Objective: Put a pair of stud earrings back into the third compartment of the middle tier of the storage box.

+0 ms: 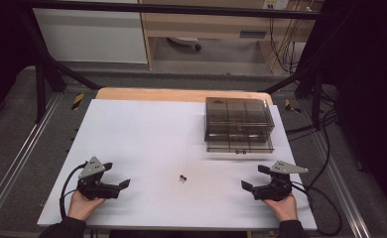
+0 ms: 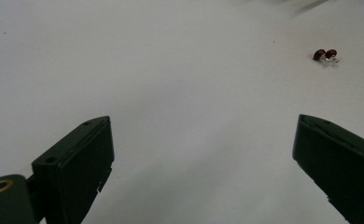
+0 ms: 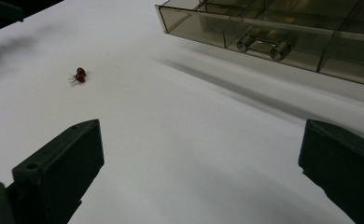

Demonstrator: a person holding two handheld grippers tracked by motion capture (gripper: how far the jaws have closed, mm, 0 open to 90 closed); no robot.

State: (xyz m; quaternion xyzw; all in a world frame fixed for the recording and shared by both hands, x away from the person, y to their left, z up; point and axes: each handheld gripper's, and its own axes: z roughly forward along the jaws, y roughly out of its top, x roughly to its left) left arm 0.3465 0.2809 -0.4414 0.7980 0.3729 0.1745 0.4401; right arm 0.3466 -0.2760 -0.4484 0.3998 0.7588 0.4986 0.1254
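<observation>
High view shows a tiny pair of red beads (image 1: 182, 178) on the white desk (image 1: 147, 134), between both claws. Left claw (image 1: 117, 175), at eight o'clock, is released, empty; right claw (image 1: 255, 177), at four o'clock, likewise. A smoky drawer box (image 1: 238, 124) sits at one o'clock. The beads look light, hard, slippery; I'd pinch across both.

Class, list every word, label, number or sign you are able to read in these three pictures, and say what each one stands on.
None can be read.
Label on the wooden cabinet behind the table: too small and blurred to read.
Yellow-and-black striped markers on the frame: warning stripes, no letters.
Smoky plastic drawer box, the small red pieces, the white table sheet: no writing.
</observation>
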